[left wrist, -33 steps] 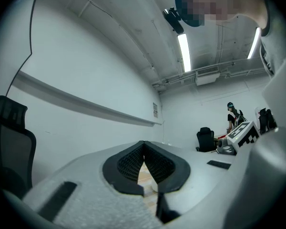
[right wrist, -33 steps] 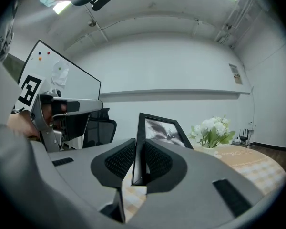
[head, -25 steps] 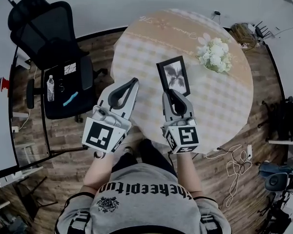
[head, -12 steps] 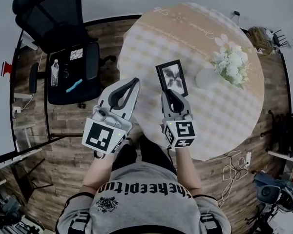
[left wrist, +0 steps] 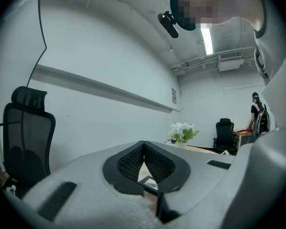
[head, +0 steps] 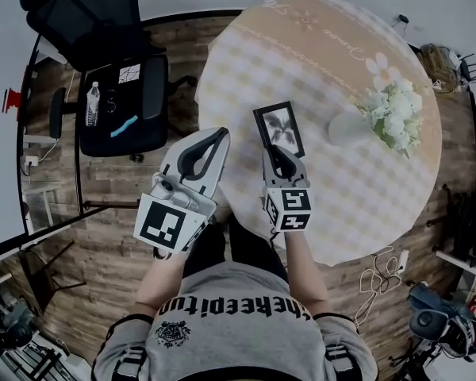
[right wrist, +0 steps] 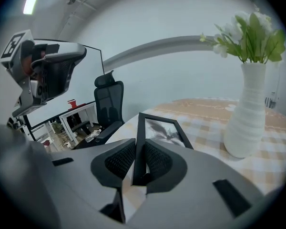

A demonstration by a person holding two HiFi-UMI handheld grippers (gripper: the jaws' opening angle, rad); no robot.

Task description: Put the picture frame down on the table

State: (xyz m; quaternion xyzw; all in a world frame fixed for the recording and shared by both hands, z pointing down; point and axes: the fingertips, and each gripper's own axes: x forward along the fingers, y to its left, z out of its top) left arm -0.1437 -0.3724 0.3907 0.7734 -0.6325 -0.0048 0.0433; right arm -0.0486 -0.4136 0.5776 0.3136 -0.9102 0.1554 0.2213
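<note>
A black picture frame (head: 279,129) with a grey plant print is held over the near part of the round table (head: 246,70). My right gripper (head: 278,156) is shut on its near edge. In the right gripper view the frame (right wrist: 164,128) sticks out ahead, tilted, with the pads (right wrist: 155,162) pinching its left rail. Whether its far end touches the cloth I cannot tell. My left gripper (head: 216,136) hovers to the frame's left, shut and holding nothing. Its fingertips (left wrist: 143,144) meet, and a corner of the frame (left wrist: 148,181) shows below them.
A white vase of white flowers (head: 393,113) stands on the table's right side, close to the frame (right wrist: 245,113). A black office chair (head: 115,78) with a water bottle (head: 94,104) on its seat stands to the left. Cables (head: 381,272) lie on the wood floor. A person (left wrist: 257,111) stands far off.
Table, vase and chair have drifted right and down in the head view. The right gripper keeps its hold on the frame, and the left gripper stays shut beside it.
</note>
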